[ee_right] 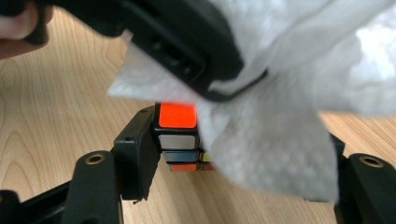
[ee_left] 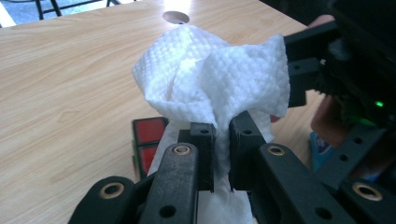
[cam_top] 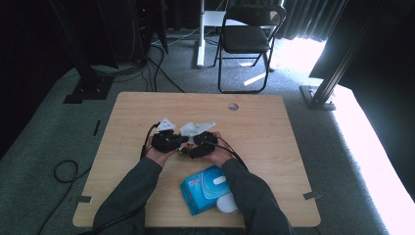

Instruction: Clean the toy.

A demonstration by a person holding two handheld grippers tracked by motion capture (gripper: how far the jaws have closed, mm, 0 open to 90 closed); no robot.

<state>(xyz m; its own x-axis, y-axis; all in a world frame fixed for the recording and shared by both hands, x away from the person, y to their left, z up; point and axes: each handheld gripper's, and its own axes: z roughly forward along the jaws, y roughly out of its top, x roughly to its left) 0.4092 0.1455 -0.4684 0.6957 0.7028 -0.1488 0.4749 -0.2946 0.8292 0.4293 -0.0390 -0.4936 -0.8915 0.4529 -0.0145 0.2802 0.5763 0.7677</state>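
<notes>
Right gripper view is showing the puzzle cube [ee_right: 180, 135] sitting between the jaws of the right hand-held gripper [ee_right: 233, 158], one black jaw pressing flat against the cube's side with its orange, white and blue stickers; the far jaw is hiding behind the tissue, so the clamp reads as a grip on the cube rather than a spread pair. Directly above the cube, the left hand-held gripper [ee_left: 222, 140] is coming in from the top, its two jaws nearly pressed together and pinching a bunched white paper tissue [ee_left: 215, 74]. Loose folds of that tissue are draping down over the cube's upper and right faces, so tissue and cube are touching.

Left gripper view is looking along the pinched wad, with a red face of the cube [ee_left: 149, 140] lying just below and to the left of the tissue's neck. Wiping, as I judge it, depends on this stacking: tissue over cube, the left tool the mover, the right one the holder.

High view is placing both tools just beyond the blue wet-wipe pack [cam_top: 208, 188] on the worktop [cam_top: 274, 127], close together and above its surface.
</notes>
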